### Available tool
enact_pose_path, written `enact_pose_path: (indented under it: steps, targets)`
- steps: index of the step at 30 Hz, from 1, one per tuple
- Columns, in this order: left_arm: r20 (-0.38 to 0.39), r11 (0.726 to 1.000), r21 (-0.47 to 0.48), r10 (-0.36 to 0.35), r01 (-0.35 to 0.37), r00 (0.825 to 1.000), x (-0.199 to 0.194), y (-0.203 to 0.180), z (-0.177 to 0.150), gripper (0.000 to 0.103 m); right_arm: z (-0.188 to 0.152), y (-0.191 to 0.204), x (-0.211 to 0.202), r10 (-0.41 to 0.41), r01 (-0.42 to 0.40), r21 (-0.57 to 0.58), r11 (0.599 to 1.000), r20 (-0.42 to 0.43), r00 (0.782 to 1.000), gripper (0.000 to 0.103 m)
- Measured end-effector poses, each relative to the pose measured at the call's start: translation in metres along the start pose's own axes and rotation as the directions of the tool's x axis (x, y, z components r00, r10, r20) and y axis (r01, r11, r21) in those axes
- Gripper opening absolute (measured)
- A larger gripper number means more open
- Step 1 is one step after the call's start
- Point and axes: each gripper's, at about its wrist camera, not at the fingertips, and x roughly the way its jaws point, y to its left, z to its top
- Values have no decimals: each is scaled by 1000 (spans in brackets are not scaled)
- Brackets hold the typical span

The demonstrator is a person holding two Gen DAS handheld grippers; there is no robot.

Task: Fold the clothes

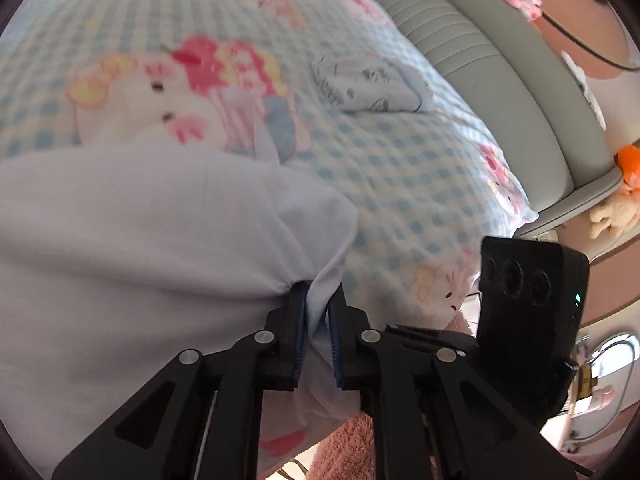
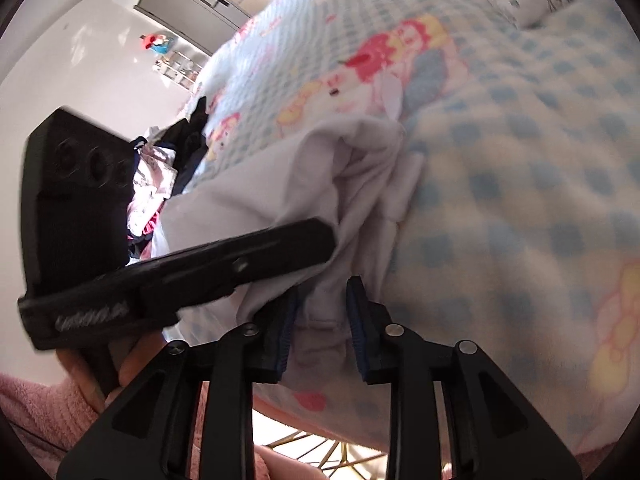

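A white garment [image 1: 140, 240] lies bunched on the checkered bed cover, near the bed's front edge. In the left wrist view my left gripper [image 1: 318, 292] has a fold of that cloth between its fingers; the blue pads show on both sides and stand slightly apart, so the jaws look open. In the right wrist view the white garment [image 2: 280, 168] is crumpled ahead of my right gripper [image 2: 324, 288]. Its jaws stand apart with loose cloth in the gap and do not press it. The left gripper's black body [image 2: 240, 260] crosses just to the left.
The blue checkered bed cover [image 1: 400, 160] has cartoon cat prints. A folded printed garment [image 1: 372, 84] rests farther back. A padded headboard [image 1: 480, 60] runs along the right, with plush toys [image 1: 616, 216] beyond. A pile of clothes [image 2: 160, 184] lies at the bed's left side.
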Motion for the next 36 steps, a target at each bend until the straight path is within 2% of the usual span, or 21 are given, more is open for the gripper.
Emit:
enact_pose_path:
  steps: [1, 2, 3, 5, 7, 9, 12, 14, 17, 20, 22, 23, 24, 28, 29, 32, 34, 36]
  targets:
    - [-25, 1000, -6, -17, 17, 1000, 6, 2, 0, 23, -2, -5, -1, -10, 11, 25, 1000, -10, 1000, 29]
    - [-26, 999, -13, -42, 42, 999, 4, 2, -1, 33, -4, -10, -4, -16, 17, 58, 998, -9, 1000, 33]
    - [-27, 998, -21, -67, 66, 997, 2, 2, -2, 41, -6, -15, -11, -17, 17, 85, 996, 5, 1000, 35]
    - [-9, 992, -29, -120, 119, 993, -8, 1, -5, 53, -8, -21, -28, -29, 22, 115, 993, 56, 998, 40]
    - [40, 987, -22, -157, 158, 987, -29, 2, -10, 57, -6, -24, -43, -37, 23, 129, 991, 106, 994, 50]
    - [102, 987, -12, -159, 161, 982, -53, 7, -15, 57, 1, -19, -53, -7, -10, 116, 993, 151, 988, 53]
    - [202, 996, -20, -83, 89, 976, -89, 25, -24, 57, 13, -1, -48, 18, -30, 67, 997, 172, 985, 55]
    - [234, 999, -37, 6, 2, 972, -104, 41, -27, 56, 17, 10, -30, -12, 9, 24, 1000, 136, 991, 55]
    - [255, 988, -64, 154, -142, 955, -119, 64, -32, 56, 22, 24, -5, -67, 70, -30, 997, 87, 994, 54]
    - [238, 947, -89, 320, -308, 917, -125, 89, -39, 55, 15, 12, 9, -161, 161, 20, 987, 54, 985, 49]
    - [214, 899, -129, 438, -419, 873, -131, 110, -45, 50, 8, 1, 2, -156, 152, 65, 986, 65, 986, 49]
    - [215, 892, -156, 449, -424, 867, -138, 120, -48, 43, 5, -3, -1, -157, 151, 82, 985, 67, 985, 49]
    - [230, 897, -187, 437, -401, 870, -148, 127, -51, 39, 2, -5, -5, -166, 160, 88, 983, 62, 984, 49]
    - [313, 913, -287, 376, -290, 872, -188, 150, -61, 40, -1, -2, -28, -226, 219, 79, 973, 101, 969, 52]
    - [341, 912, -303, 375, -277, 862, -196, 153, -65, 44, 0, 0, -34, -218, 209, 80, 975, 119, 969, 52]
    - [422, 891, -380, 407, -250, 810, -219, 166, -83, 53, 6, -5, -49, -133, 116, 106, 988, 163, 978, 54]
    - [440, 873, -445, 409, -201, 799, -230, 186, -95, 53, 13, -3, -44, -140, 121, 118, 986, 165, 976, 54]
    - [439, 860, -481, 406, -172, 801, -233, 199, -103, 53, 24, 5, -36, -186, 173, 86, 981, 185, 965, 54]
